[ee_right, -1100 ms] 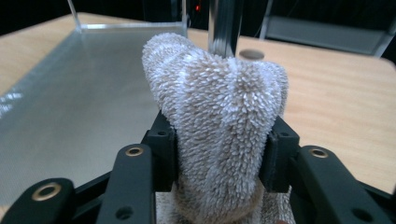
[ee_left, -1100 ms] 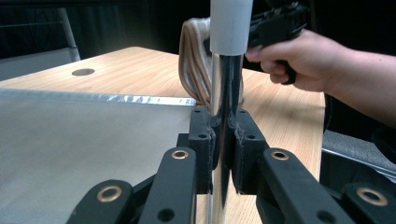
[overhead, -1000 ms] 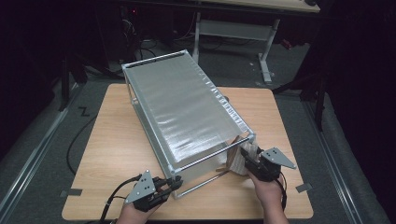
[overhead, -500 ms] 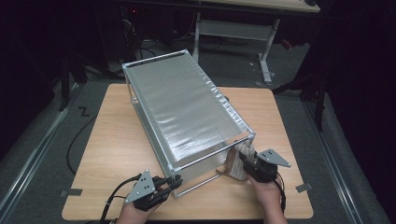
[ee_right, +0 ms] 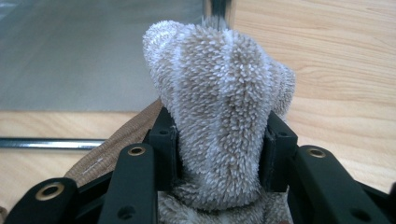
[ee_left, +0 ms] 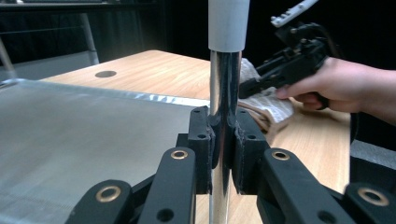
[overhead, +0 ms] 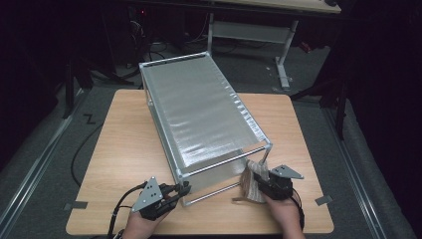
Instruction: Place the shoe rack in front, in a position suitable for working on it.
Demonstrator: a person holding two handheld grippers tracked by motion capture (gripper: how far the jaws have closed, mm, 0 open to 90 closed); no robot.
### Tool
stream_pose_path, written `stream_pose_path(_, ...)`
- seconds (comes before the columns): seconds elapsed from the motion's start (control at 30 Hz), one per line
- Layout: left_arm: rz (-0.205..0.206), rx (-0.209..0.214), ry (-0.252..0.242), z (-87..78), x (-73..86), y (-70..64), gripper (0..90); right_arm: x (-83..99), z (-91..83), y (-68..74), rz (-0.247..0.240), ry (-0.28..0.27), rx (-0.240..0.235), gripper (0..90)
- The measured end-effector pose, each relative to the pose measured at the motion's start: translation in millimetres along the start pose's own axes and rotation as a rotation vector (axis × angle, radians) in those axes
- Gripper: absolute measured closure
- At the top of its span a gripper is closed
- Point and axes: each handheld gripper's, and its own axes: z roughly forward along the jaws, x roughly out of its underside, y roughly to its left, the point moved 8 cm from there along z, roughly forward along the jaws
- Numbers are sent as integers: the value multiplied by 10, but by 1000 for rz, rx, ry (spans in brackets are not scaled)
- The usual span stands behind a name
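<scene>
Left gripper (ee_left: 223, 144) is clamped on the metal rack (overhead: 199, 114)'s near corner post (ee_left: 224, 93), right gripper (ee_right: 219, 140) pinches a fluffy towel (ee_right: 219, 93) whose bulk hides the rack's other post.

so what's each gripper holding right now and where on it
The left gripper clamps the rack by its near corner post. The right gripper pinches a bunched fold of the towel.
</scene>
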Motion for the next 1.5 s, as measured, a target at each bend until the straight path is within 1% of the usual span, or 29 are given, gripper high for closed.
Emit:
stream_pose_path(0.03,0,0,0,0,0,0,799,0,0,0,0,0,0,575)
stream_pose_path(0.07,-2,-15,-2,17,-2,26,799,23,-37,-6,3,2,0,573)
stream_pose_path(0.1,-2,-15,-2,17,-2,26,799,23,-37,-6,3,2,0,573)
stream_pose_path(0.13,-7,-41,-2,32,-6,72,799,38,-69,-8,6,-1,-3,568)
stream_pose_path(0.2,-19,-66,-2,40,-7,143,800,48,-104,-9,6,-14,-13,564)
stream_pose_path(0.23,-19,-66,-2,40,-7,143,801,58,-123,-8,7,-15,-19,561)
stream_pose_path(0.27,-28,-88,-2,43,-7,208,801,67,-141,-7,12,-17,-24,555)
stream_pose_path(0.33,-34,-97,-4,49,-8,254,802,85,-170,-19,12,-19,-23,540)
stream_pose_path(0.37,-34,-97,-4,49,-8,254,802,95,-181,-29,16,-19,-17,539)
stream_pose_path(0.43,-38,-110,-4,53,-8,297,802,114,-209,-43,17,-18,-14,548)
stream_pose_path(0.5,-41,-115,-6,56,-9,311,802,126,-241,-64,12,-20,-10,574)
stream_pose_path(0.67,-51,-117,-5,70,-12,323,800,122,-353,-150,24,-46,21,614)
stream_pose_path(0.83,-53,-116,-6,83,-13,327,799,60,-519,-287,52,-100,85,635)
stream_pose_path(0.87,-53,-116,-6,83,-13,327,799,60,-519,-287,52,-100,85,635)
stream_pose_path(0.9,-53,-116,-4,80,-12,327,799,39,-556,-323,52,-113,110,635)
stream_pose_path(0.97,-56,-117,2,76,-4,326,795,-33,-683,-432,68,-153,191,631)
stream_pose_path(1.03,-54,-119,4,74,0,325,795,-62,-748,-508,53,-170,255,629)
stream_pose_path(1.07,-57,-117,5,69,2,326,795,-59,-768,-546,51,-169,287,626)
stream_pose_path(1.1,-57,-117,5,69,2,326,795,-59,-768,-546,51,-169,287,626)
stream_pose_path(1.13,-58,-118,2,65,4,325,796,-18,-760,-622,62,-151,327,616)
stream_pose_path(1.17,-58,-118,2,65,4,325,795,-18,-760,-622,62,-151,327,616)
stream_pose_path(1.23,-59,-119,2,54,10,327,796,57,-695,-686,83,-122,337,602)
stream_pose_path(1.27,-59,-122,2,39,14,329,796,134,-605,-738,103,-89,336,590)
stream_pose_path(1.37,-63,-121,5,10,20,323,792,219,-481,-786,125,-52,323,557)
stream_pose_path(1.5,-61,-119,14,-1,31,312,766,252,-415,-797,134,-34,321,530)
